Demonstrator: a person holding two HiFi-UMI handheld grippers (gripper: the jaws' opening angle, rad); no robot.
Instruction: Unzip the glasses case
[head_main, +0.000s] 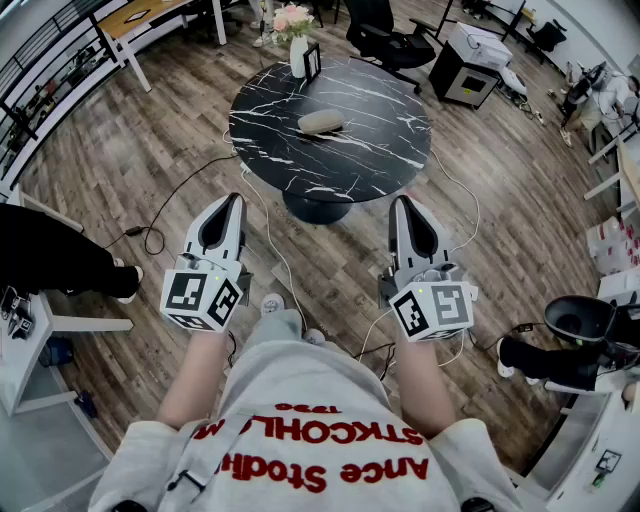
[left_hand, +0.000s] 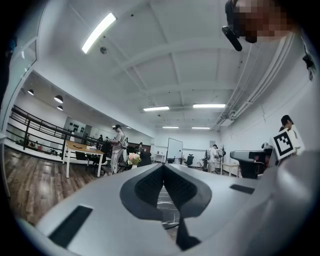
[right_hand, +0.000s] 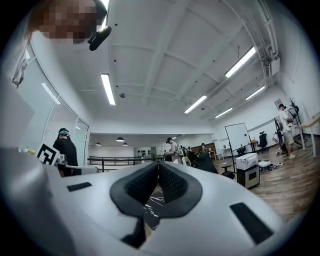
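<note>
Head view: the case lies on the table, its long axis running left-right, well ahead of both grippers. The left gripper and right gripper are held side by side, pointing forward.

Left gripper view: jaws together, empty.

Right gripper view: jaws together, empty.

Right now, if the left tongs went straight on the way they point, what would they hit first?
Only air at first. Further on is the round black table, but the left tongs might skim above its top; height is hard to judge.
</note>
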